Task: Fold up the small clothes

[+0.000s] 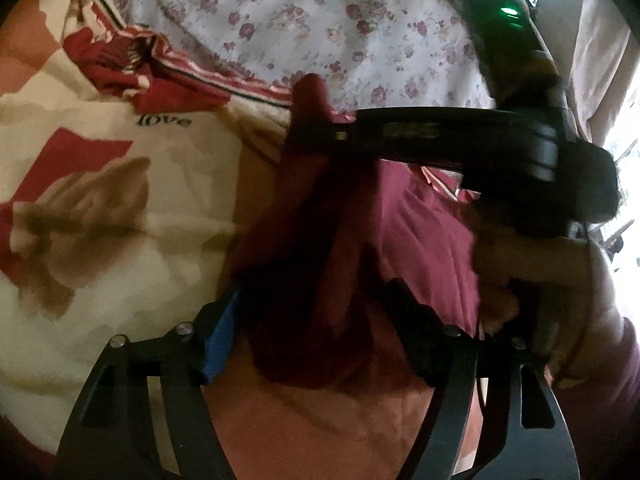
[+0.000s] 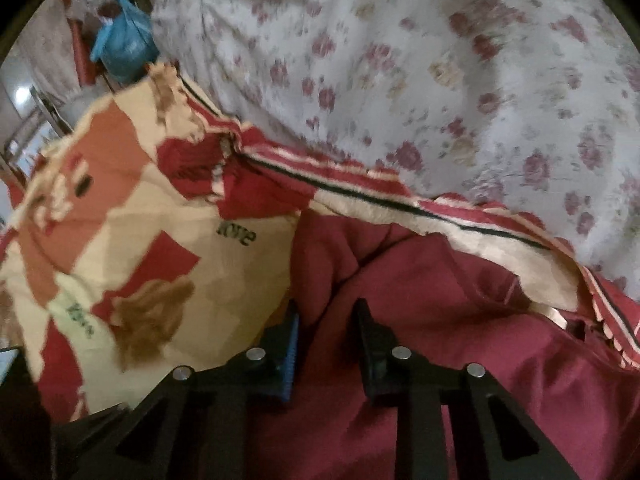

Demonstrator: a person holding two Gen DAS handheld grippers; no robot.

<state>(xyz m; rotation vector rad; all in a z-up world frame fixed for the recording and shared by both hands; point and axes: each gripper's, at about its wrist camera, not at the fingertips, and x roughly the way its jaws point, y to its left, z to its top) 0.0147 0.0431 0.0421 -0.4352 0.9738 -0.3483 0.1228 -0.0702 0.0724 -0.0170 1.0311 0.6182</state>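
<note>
A maroon garment (image 1: 424, 232) lies on a patterned blanket (image 1: 100, 200). My left gripper (image 1: 316, 300) has a bunched fold of this garment between its fingers, shut on it. My right gripper shows in the left wrist view (image 1: 316, 116), reaching in from the right with its tip on the garment's far edge. In the right wrist view the garment (image 2: 460, 320) spreads under my right gripper (image 2: 328, 312), whose fingers stand a little apart with maroon cloth between them; whether they pinch it is unclear.
The cream, red and brown blanket (image 2: 160, 264) covers the left side. A white floral sheet (image 2: 400, 60) lies beyond it. A blue bag (image 2: 124, 44) sits far back left. A hand (image 1: 560, 280) holds the right gripper.
</note>
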